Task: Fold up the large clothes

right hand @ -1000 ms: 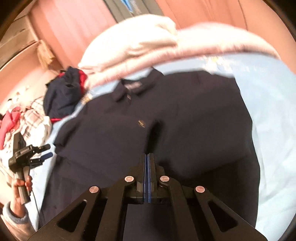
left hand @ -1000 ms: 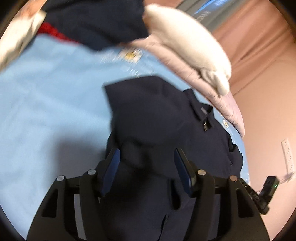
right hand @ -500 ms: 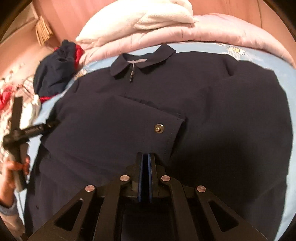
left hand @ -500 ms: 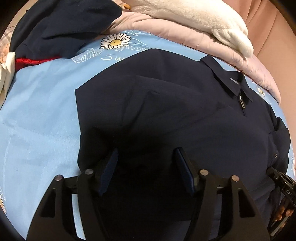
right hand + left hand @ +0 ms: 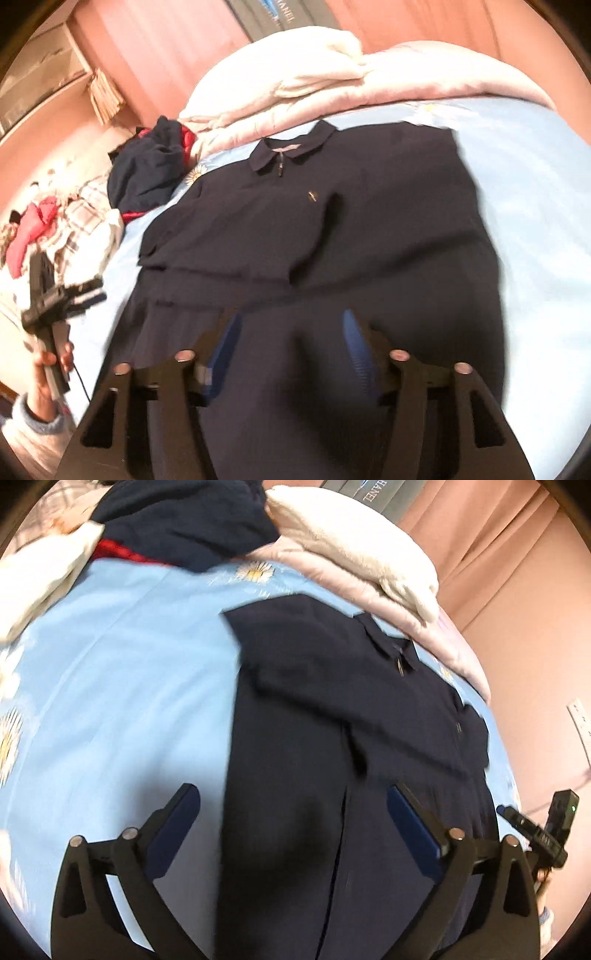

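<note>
Navy shirt (image 5: 332, 229) lies spread mid-frame on the blue bedsheet (image 5: 122, 672) (sleeve folded across its chest), left claw (image 5: 291, 834) and right claw (image 5: 290, 350) both just opened, spread at lower frame, pinching nothing.

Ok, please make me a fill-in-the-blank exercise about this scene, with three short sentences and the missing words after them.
1. The dark navy garment lies spread on a bedsheet whose colour is light ____.
2. The flowers printed on that sheet are ____.
3. Both the left gripper and the right gripper hang over the garment with their jaws ____, nothing pressed between them.

Missing words: blue; daisies; open
</note>
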`<state>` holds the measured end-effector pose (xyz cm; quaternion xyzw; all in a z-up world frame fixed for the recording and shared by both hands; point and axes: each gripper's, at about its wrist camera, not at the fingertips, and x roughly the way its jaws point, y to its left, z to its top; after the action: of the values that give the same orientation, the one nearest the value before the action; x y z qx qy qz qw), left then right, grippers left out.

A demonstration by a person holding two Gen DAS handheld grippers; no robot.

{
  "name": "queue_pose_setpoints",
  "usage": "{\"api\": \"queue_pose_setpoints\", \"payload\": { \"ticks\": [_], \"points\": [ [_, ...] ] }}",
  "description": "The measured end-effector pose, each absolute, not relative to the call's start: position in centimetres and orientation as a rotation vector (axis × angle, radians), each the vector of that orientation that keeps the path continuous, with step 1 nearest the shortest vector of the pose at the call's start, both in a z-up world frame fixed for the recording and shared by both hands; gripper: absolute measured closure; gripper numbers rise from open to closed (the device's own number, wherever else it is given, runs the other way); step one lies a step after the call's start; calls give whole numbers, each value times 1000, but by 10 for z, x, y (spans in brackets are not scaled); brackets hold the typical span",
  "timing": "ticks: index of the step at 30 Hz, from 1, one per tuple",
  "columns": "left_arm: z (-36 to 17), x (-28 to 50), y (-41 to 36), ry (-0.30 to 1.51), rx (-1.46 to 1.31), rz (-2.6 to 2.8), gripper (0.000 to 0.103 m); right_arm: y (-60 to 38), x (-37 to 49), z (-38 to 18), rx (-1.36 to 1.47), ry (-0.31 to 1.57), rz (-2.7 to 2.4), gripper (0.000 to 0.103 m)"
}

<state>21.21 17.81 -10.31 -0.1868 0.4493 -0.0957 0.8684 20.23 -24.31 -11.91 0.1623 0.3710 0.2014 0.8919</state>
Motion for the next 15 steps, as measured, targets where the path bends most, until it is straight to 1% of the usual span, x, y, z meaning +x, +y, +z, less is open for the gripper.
{"api": "queue_pose_setpoints", "payload": {
  "ticks": [3,9,15],
  "points": [
    [-111,168,190,971,-430,-215,1,-267,167,-124,383,776,385,33],
    [-132,90,194,1028,-482,-231,1,-311,104,-140,433,800,299,31],
    [-139,44,198,1026,-561,-262,1,-341,64,-152,514,817,267,31]
  ]
}}
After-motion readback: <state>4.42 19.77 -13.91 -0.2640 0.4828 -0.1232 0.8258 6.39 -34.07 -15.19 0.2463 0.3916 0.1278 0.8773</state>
